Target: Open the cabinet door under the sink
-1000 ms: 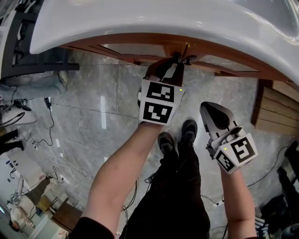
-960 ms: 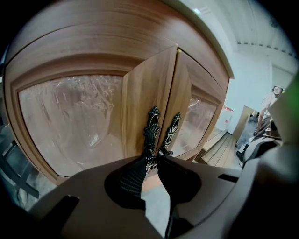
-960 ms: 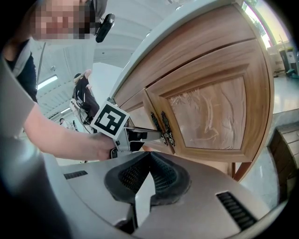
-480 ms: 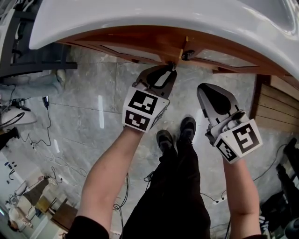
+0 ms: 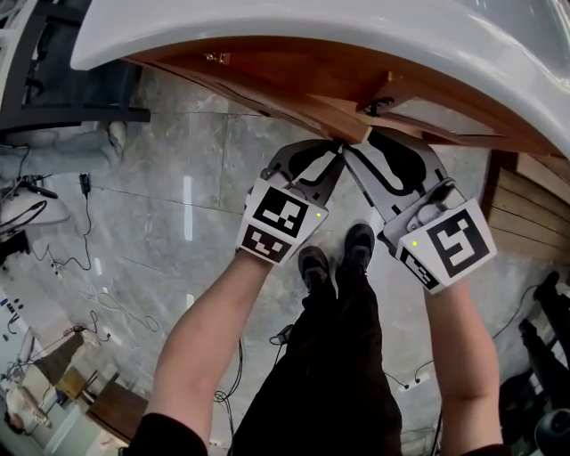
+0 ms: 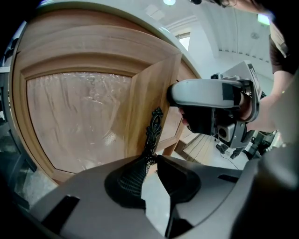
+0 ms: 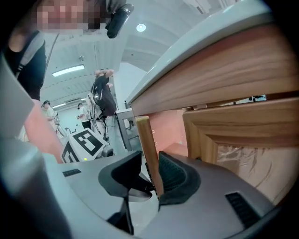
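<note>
Cabinet door (image 5: 294,102) stands swung partly out from under the sink (image 5: 267,27). The left gripper (image 5: 331,153) has its jaws clamped on the black ornate handle (image 6: 153,128) at the door's free edge. The right gripper (image 5: 361,142), just beside it, has just been opening its jaws, which stand apart astride that wooden edge.
</note>
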The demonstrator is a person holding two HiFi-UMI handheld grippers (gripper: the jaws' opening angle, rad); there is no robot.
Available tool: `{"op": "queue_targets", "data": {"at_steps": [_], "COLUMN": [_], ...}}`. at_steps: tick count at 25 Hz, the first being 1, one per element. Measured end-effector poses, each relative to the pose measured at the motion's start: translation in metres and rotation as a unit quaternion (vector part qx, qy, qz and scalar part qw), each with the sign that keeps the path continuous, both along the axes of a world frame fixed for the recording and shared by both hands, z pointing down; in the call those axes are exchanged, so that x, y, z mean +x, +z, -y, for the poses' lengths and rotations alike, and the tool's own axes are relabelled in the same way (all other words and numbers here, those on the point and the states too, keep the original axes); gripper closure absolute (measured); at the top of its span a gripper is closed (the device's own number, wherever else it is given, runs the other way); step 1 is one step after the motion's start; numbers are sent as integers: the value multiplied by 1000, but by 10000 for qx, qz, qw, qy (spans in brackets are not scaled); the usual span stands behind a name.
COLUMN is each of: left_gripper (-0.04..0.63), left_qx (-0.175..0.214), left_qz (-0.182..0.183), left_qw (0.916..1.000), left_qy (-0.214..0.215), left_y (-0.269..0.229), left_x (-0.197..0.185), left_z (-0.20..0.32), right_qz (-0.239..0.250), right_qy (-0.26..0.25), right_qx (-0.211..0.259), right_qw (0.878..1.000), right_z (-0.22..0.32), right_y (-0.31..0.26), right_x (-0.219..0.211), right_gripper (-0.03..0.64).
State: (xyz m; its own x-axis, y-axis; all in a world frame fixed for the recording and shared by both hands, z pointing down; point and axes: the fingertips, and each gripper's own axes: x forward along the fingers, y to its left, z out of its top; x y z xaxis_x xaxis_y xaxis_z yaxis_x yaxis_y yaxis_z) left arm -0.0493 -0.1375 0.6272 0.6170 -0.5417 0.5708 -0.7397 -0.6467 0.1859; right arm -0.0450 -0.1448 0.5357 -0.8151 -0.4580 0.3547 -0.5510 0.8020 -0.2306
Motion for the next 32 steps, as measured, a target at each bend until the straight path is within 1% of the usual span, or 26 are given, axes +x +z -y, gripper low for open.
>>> {"op": "queue_targets", "data": {"at_steps": [6, 9, 14, 22, 28, 32], "left_gripper": [509, 509, 506, 503, 502, 502], "left_qx": [16, 24, 45, -29, -80, -74], "left_qz": [-103, -131, -110, 22, 105, 309], "left_qw": [9999, 9999, 9999, 10000, 9998, 9993], "left_qy": [-8, 25, 83, 57, -168, -188], "left_y": [-7, -6, -3, 5, 7, 7], "left_x": [-2, -6, -22, -44, -70, -90], "left_z": [-4, -9, -30, -54, -81, -98], "right_qz": [-55, 29, 59, 126, 51, 26], "right_qy": [-170, -321, -632, -768, -1022, -1206], "right_qx": [168, 118, -6, -192, -325, -431], "right_qw": [9997, 9994, 9980, 9968, 9942, 9918], "right_z": [2, -5, -29, -57, -89, -108], "right_y": [-9, -9, -6, 0, 1, 1], "right_x": [-12, -16, -30, -49, -70, -87], "right_gripper": [499, 500, 498, 492, 491, 491]}}
